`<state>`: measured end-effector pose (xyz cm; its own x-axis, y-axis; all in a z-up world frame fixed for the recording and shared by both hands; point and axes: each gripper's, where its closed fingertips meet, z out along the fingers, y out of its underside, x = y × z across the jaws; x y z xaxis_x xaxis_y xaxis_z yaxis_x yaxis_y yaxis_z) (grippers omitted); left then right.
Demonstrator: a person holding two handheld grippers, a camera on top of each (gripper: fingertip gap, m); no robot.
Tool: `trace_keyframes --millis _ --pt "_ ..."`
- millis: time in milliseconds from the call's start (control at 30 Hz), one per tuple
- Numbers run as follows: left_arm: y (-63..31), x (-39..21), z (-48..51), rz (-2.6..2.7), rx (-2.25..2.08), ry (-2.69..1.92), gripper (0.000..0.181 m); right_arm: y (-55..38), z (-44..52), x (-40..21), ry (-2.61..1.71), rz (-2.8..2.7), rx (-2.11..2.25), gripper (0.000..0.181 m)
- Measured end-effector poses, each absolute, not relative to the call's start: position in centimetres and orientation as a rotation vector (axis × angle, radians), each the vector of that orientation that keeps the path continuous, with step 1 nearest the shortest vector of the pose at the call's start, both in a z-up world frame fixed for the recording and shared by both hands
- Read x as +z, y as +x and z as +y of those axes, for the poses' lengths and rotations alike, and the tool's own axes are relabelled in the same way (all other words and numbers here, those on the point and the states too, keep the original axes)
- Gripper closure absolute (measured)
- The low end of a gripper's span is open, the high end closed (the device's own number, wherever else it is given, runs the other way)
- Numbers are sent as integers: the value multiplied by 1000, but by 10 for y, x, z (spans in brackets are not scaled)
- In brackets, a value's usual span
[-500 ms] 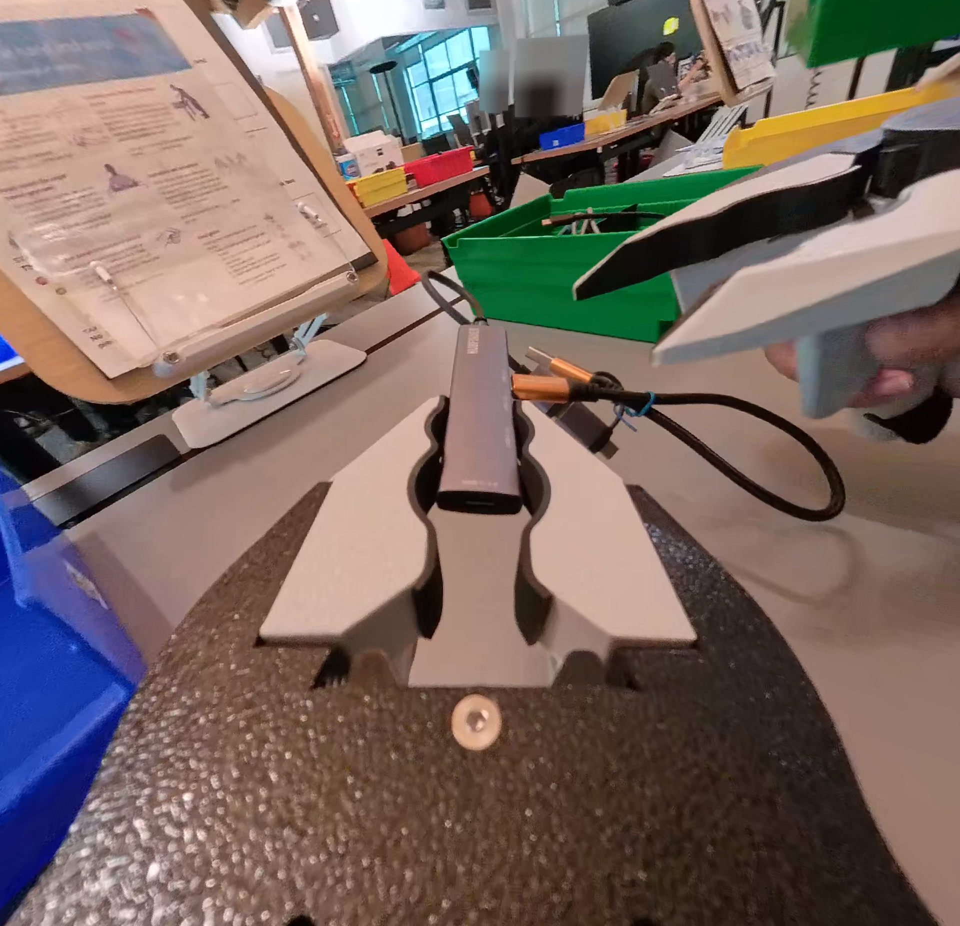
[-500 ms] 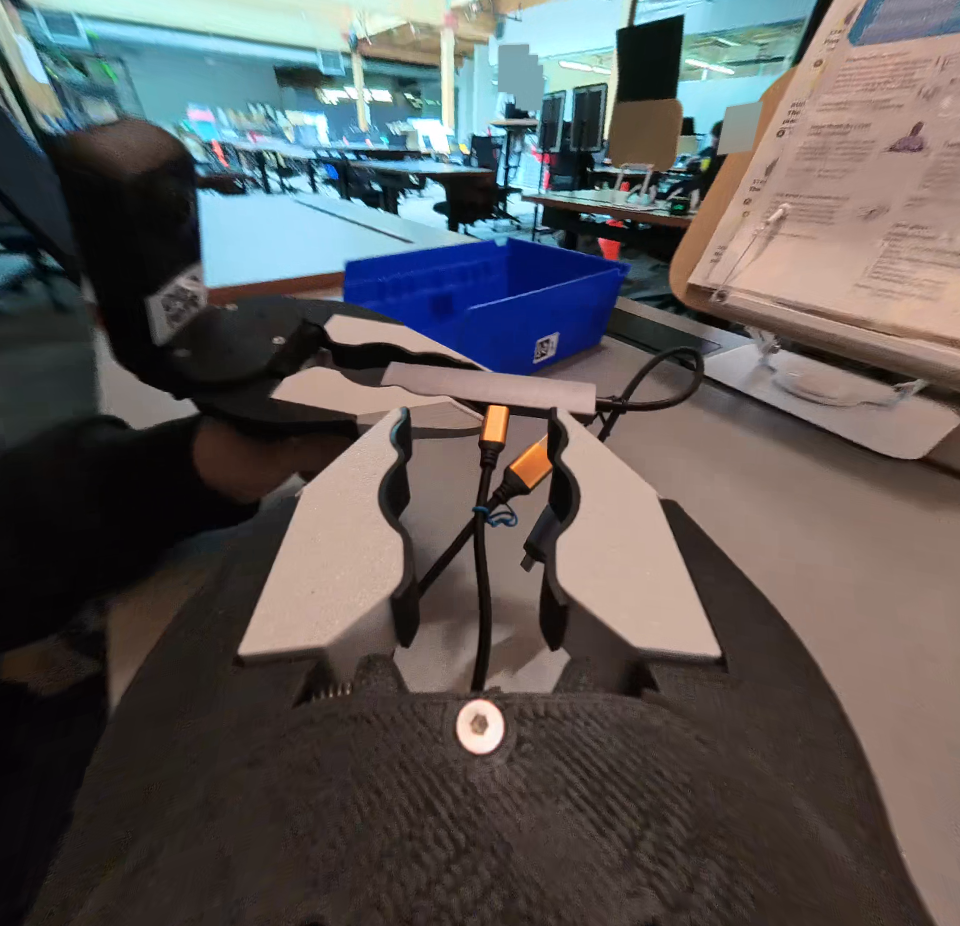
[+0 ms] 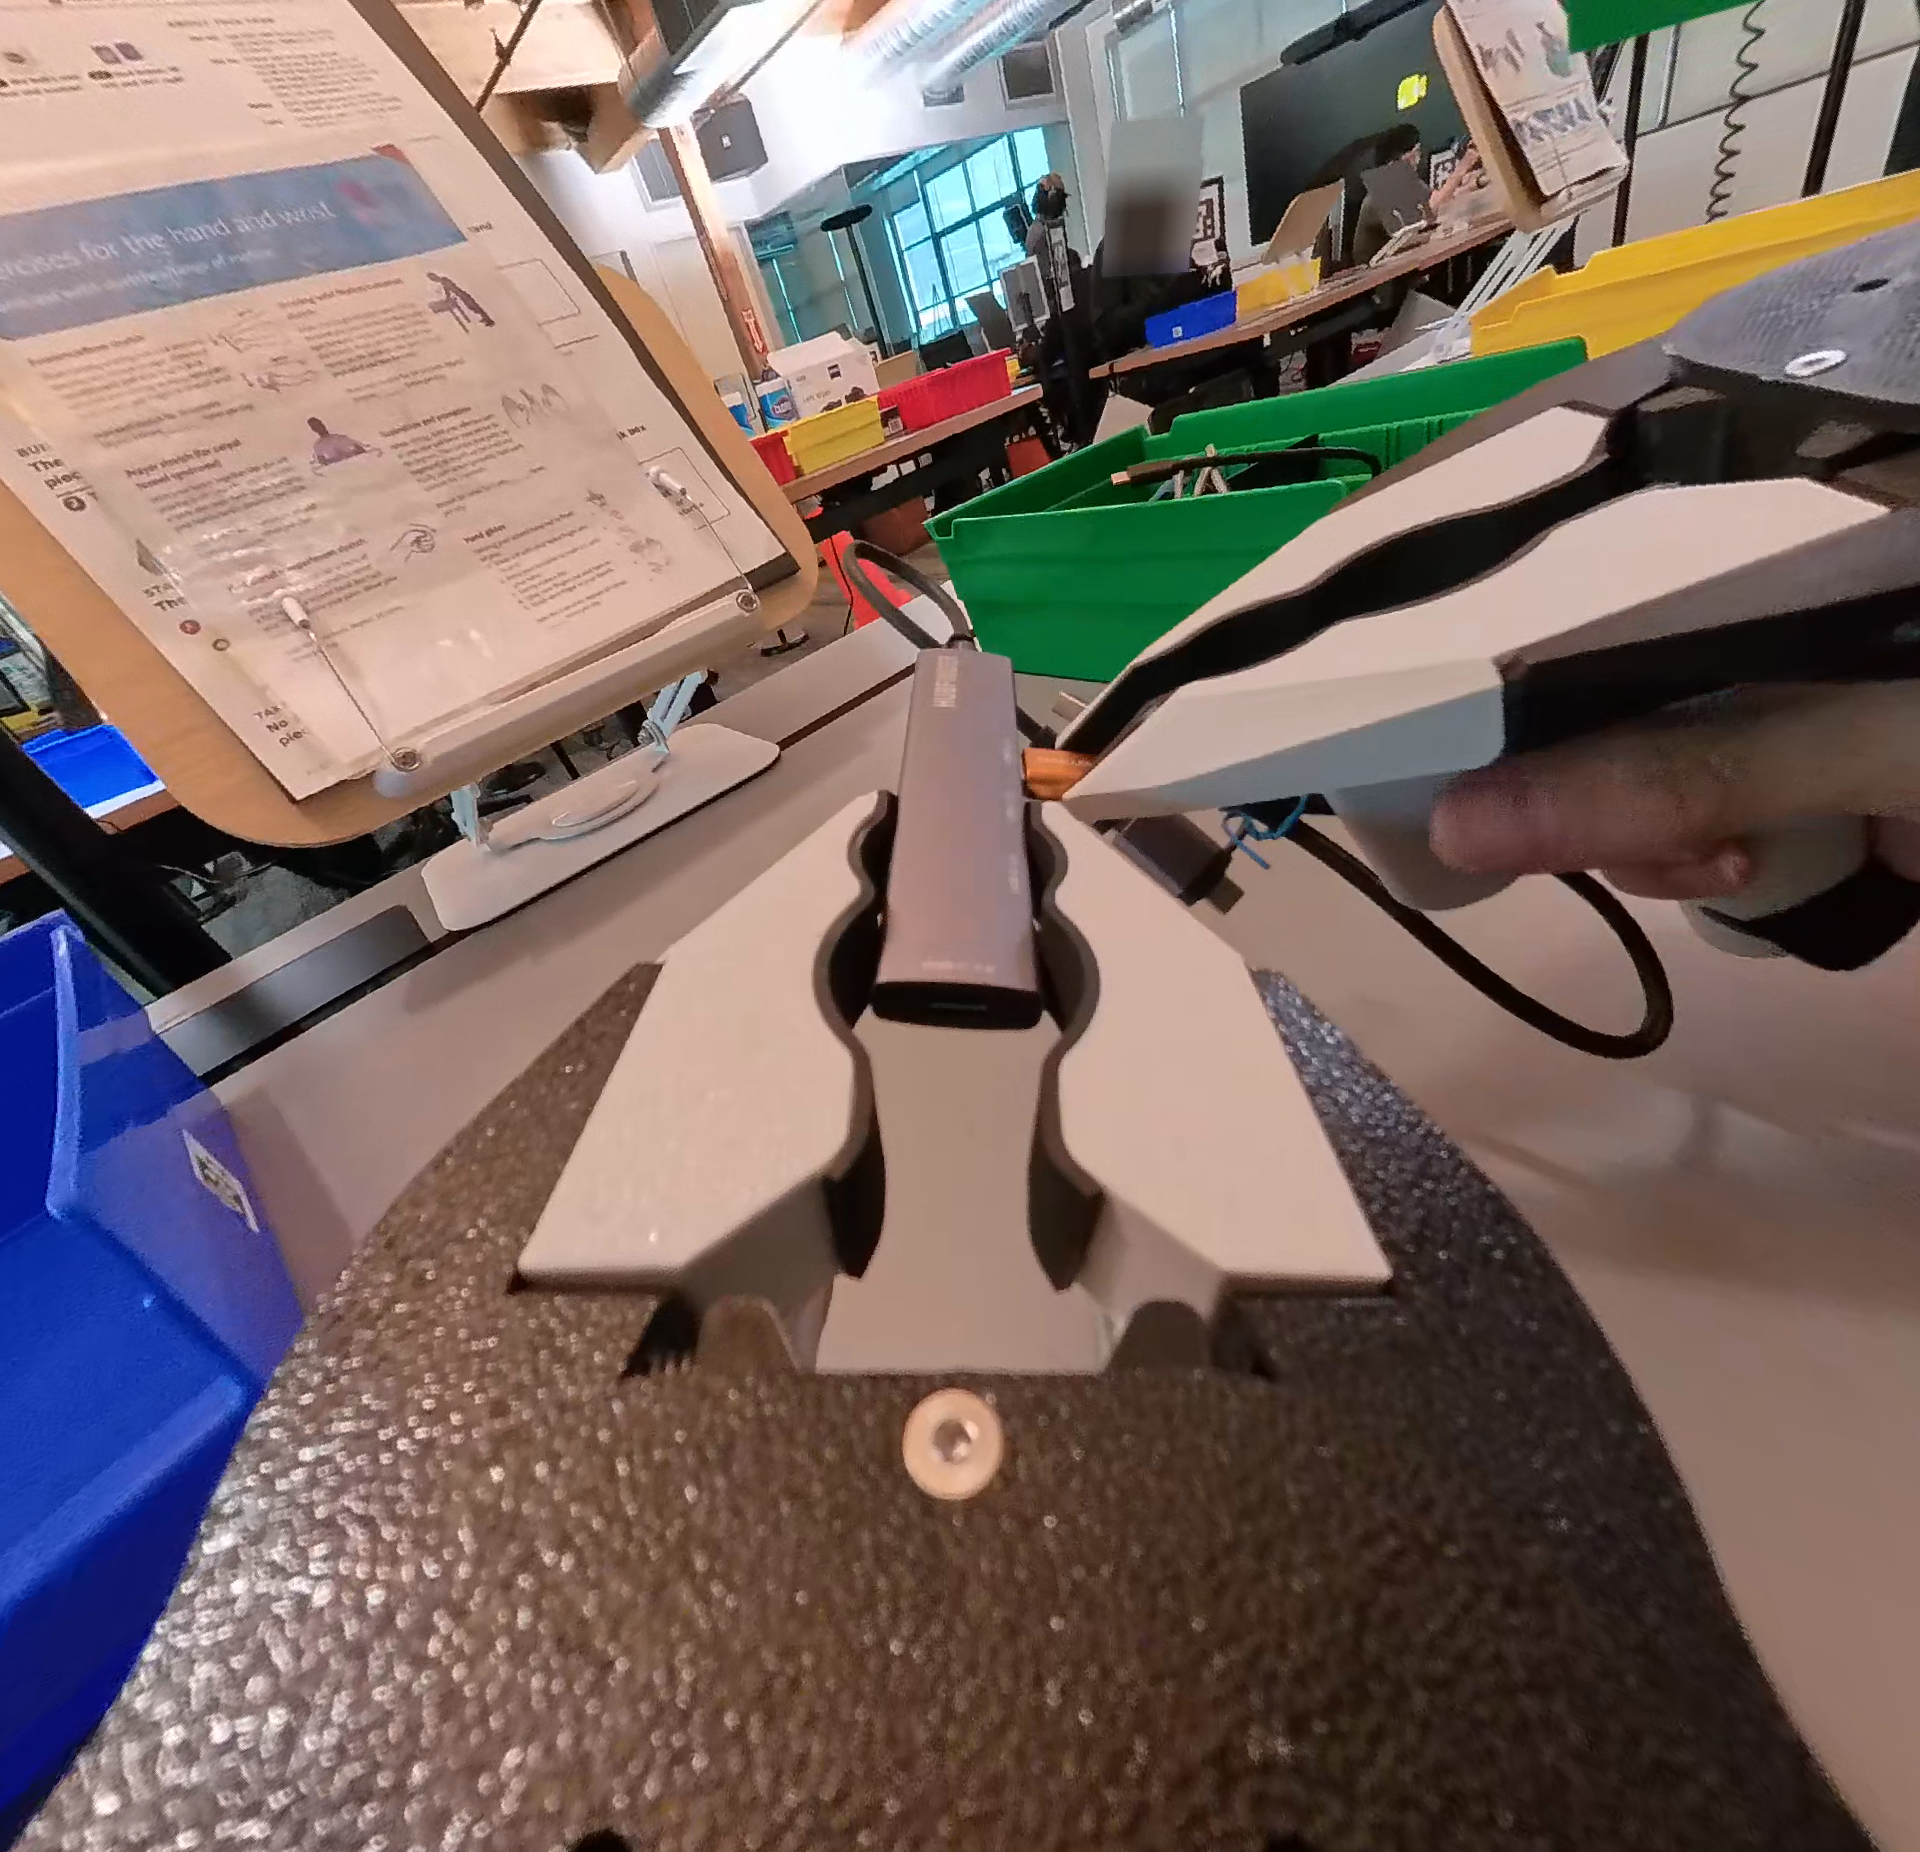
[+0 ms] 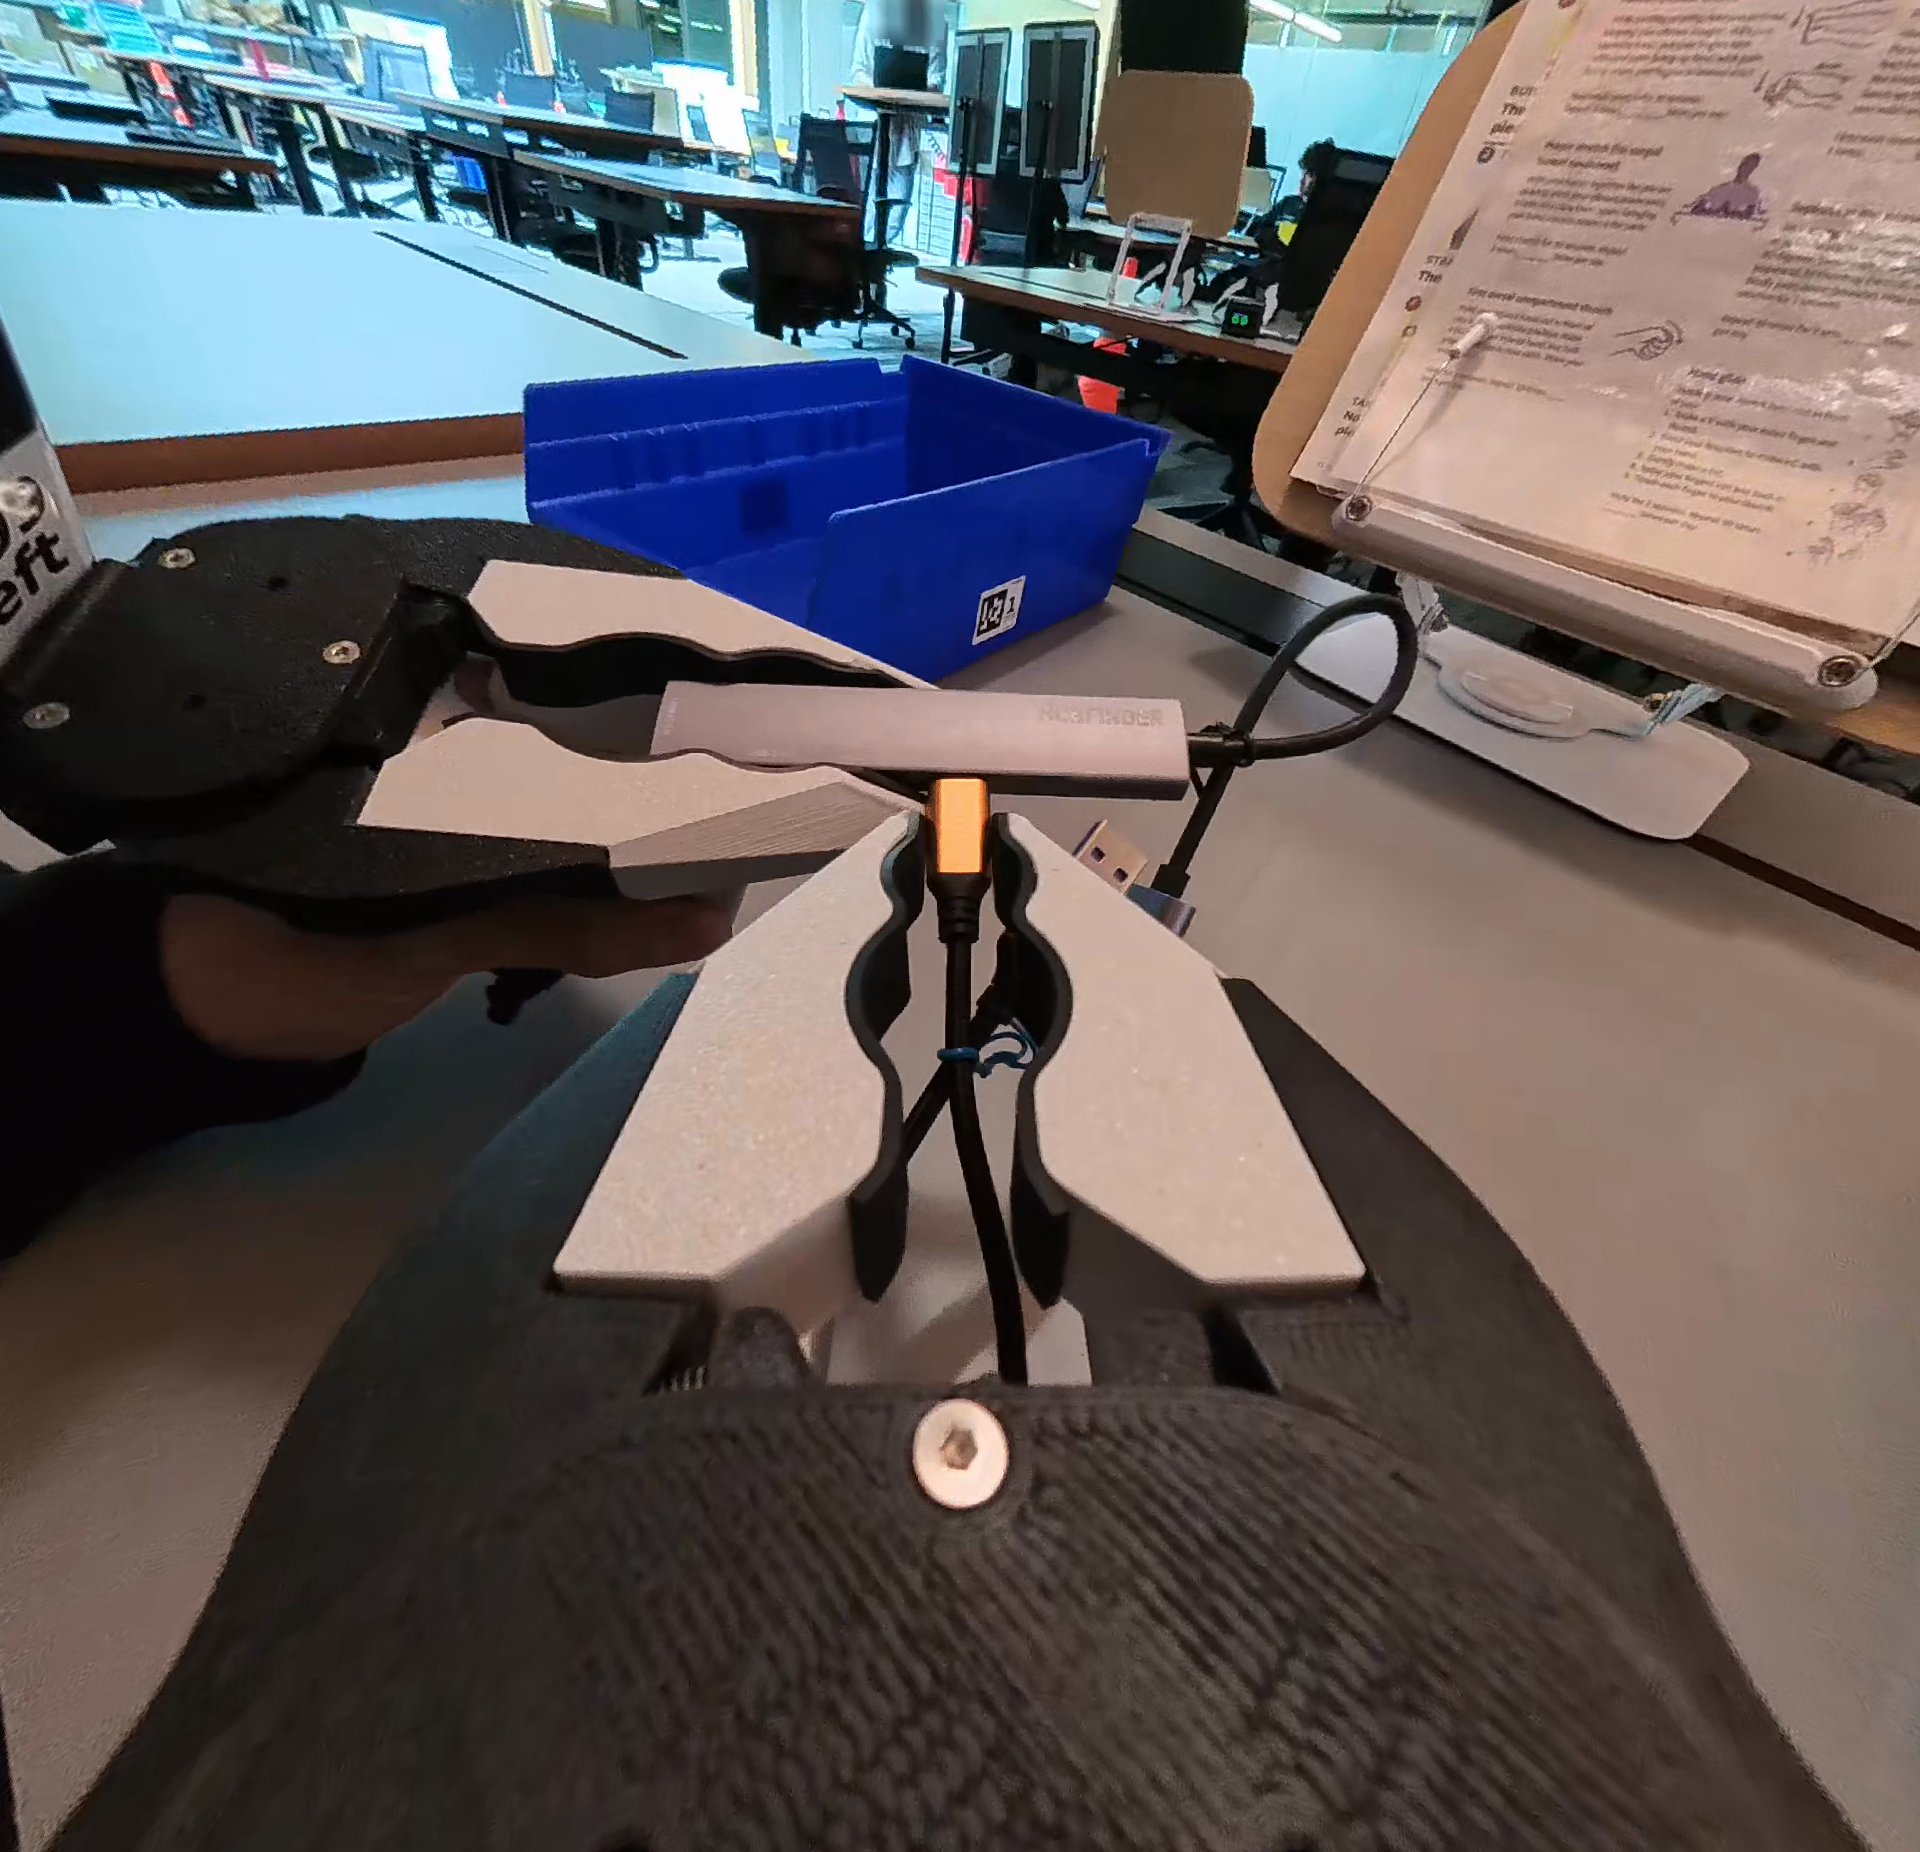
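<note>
My left gripper (image 3: 958, 815) is shut on a slim grey USB hub (image 3: 956, 722), held level above the grey table (image 3: 1662, 1231). My right gripper (image 4: 956, 831) is shut on an orange cable connector (image 4: 956, 852), whose tip meets the hub's long side (image 4: 925, 732). The connector's black cable (image 4: 977, 1231) runs back between my right fingers and loops over the table (image 3: 1507, 981). In the left wrist view the right gripper (image 3: 1070, 768) comes in from the right. In the right wrist view the left gripper (image 4: 894, 737) comes in from the left. The hub's own lead ends in a blue USB plug (image 4: 1117, 857).
A blue bin (image 4: 831, 493) stands behind the hub and shows at the left (image 3: 104, 1283). A green bin (image 3: 1091, 555) with cables and a yellow bin (image 3: 1662, 264) stand to the right. A tilted document stand (image 4: 1662, 296) on a white base (image 3: 582, 815) is close by. The tips of both grippers are at nearly the same place.
My right gripper was open around the loose cable ends; it has shut on one orange connector and brought it against the hub's side. The left gripper still holds the hub.
</note>
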<state>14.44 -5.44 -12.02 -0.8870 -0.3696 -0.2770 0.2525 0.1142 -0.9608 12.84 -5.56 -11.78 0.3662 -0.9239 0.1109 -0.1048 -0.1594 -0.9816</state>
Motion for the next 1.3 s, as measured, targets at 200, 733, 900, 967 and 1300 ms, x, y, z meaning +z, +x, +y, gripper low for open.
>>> trace_keyframes --millis 200,733,900,967,1300 --pt "147 -123 -53 1948 -1828 -131 159 131 -54 -122 -1567 977 -943 171" --pt "140 -129 -59 1931 -1684 -89 158 120 -62 -132 -1830 1022 -1002 170" --pt "160 -117 -42 1807 -1668 -248 158 102 -81 -153 -2030 1082 -975 170" --pt "194 -109 -11 1775 -1774 -459 158 88 -93 -160 -2004 1105 -940 170" --pt "159 -109 -37 1821 -1831 -157 159 52 -239 -18 -1618 1187 -1483 171"
